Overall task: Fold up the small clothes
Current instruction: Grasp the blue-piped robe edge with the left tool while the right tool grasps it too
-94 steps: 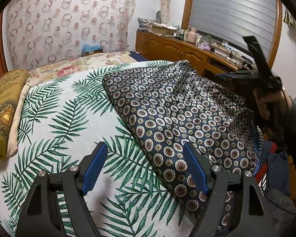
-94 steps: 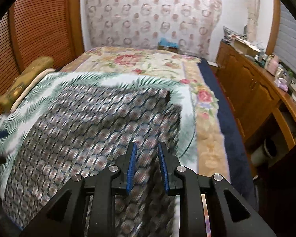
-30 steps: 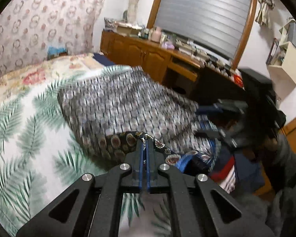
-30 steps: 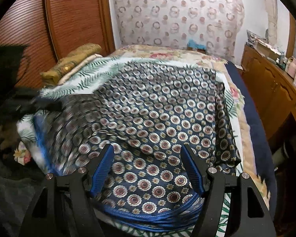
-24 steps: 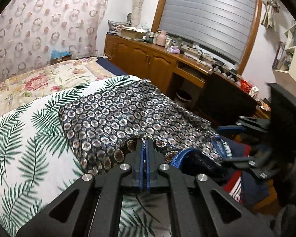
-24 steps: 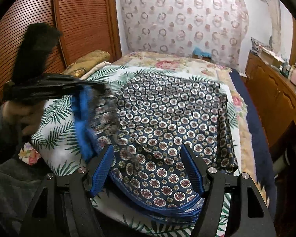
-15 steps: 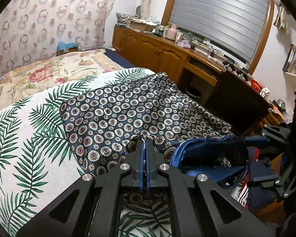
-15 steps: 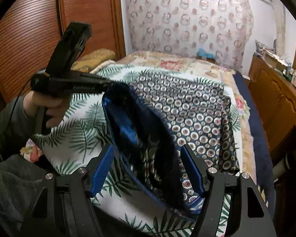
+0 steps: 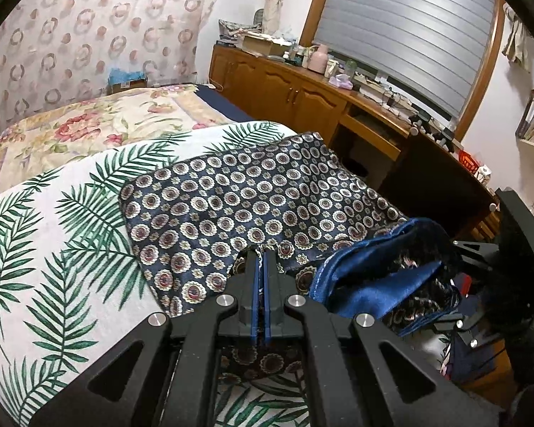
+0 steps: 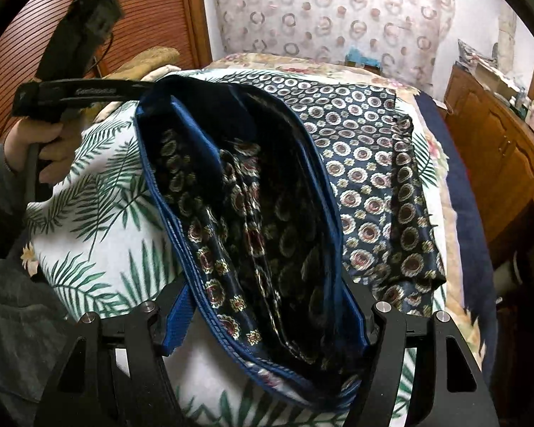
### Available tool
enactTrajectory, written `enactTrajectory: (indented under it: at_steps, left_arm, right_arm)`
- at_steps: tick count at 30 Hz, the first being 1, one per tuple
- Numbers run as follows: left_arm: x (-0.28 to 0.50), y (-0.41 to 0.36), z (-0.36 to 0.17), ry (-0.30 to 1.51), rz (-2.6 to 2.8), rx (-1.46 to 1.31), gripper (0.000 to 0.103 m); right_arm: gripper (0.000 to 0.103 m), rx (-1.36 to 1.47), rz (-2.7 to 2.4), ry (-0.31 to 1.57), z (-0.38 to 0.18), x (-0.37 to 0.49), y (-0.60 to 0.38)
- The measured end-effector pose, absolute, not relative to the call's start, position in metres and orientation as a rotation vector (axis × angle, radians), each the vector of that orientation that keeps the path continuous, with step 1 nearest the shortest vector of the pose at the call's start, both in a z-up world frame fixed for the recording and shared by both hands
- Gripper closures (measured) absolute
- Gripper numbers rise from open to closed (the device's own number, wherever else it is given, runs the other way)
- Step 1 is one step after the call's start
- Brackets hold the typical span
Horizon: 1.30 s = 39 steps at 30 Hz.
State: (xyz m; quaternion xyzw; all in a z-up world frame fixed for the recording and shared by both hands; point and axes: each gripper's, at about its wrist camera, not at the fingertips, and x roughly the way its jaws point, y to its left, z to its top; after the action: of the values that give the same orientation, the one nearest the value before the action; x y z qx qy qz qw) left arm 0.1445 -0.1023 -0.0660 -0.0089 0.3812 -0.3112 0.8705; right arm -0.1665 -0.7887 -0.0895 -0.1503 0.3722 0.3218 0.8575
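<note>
A navy garment printed with round medallions, with a blue waistband, lies on a palm-leaf bedspread. My left gripper is shut on the garment's near edge. It also shows at the upper left of the right wrist view, holding the waistband corner up. My right gripper is open, and the lifted waistband and the garment's dark inside drape between its fingers. The blue pad of its left finger shows; the cloth covers the right one.
A floral quilt covers the far part of the bed. A wooden cabinet with clutter on top runs along the right side under a shuttered window. A yellow folded blanket lies by the slatted wooden door at the left.
My left gripper closed on the garment's near edge and lifted it, so the waistband rose and opened. The cloth now hangs across my open right gripper, which earlier had flat fabric ahead of it.
</note>
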Motion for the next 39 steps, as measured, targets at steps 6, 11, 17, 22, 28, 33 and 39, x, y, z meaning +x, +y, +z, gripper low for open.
enactTrajectory:
  at_steps: [6,11,17,22,28,33,39]
  left_arm:
    - [0.149,-0.093,-0.062,0.788,-0.633,-0.038,0.100]
    - [0.154,-0.083,-0.057,0.770,-0.611,-0.055,0.100]
    - [0.166,-0.067,-0.049,0.753,-0.580,-0.082,0.100]
    - [0.177,-0.058,-0.047,0.754,-0.548,-0.068,0.100]
    - [0.193,-0.052,-0.060,0.792,-0.518,-0.057,0.100]
    - [0.203,-0.048,-0.069,0.829,-0.508,-0.069,0.100]
    - [0.197,-0.037,-0.070,0.832,-0.495,-0.061,0.062]
  right_arm:
    - [0.084,-0.280,0.701,0.742,-0.087,-0.147,-0.789]
    - [0.095,-0.216,0.719,0.670,-0.073,-0.132,-0.787]
    - [0.096,-0.206,0.746,0.591,-0.047,-0.110,-0.777]
    - [0.096,-0.238,0.760,0.563,-0.035,-0.087,-0.756]
    - [0.096,-0.272,0.767,0.572,-0.039,-0.056,-0.732]
    - [0.096,-0.293,0.768,0.601,-0.044,-0.031,-0.713]
    - [0.096,-0.328,0.763,0.647,-0.048,-0.012,-0.697]
